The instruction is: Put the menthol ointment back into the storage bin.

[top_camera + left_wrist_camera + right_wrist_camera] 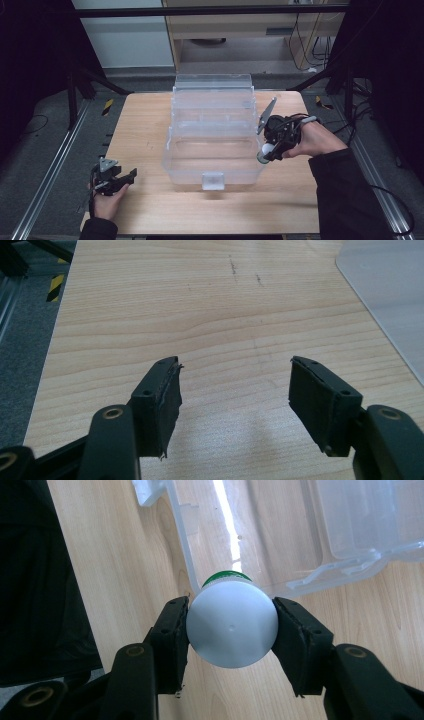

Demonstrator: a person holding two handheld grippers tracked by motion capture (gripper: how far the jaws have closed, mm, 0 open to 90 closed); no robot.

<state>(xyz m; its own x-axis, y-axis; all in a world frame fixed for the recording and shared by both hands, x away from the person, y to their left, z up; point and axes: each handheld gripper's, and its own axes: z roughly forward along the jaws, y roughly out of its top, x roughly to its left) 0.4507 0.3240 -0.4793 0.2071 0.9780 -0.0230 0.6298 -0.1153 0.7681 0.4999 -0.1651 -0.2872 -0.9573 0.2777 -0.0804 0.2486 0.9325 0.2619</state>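
On the wooden table [150, 210] stands a clear plastic box [214, 131] with its lid tipped back. At the box's right side, the right gripper [232, 625] has its jaws closed against a small white bottle [232, 630] with a green band at its far end, held just over the box's near right corner. The left gripper [235, 400] rests low near the table's front left corner, well apart from the box, jaws spread wide with nothing between them.

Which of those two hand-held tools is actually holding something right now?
The right tool, beside the clear plastic box: it is shut on a white bottle with a green band. The left tool, near the table's corner, is open with nothing between its jaws.
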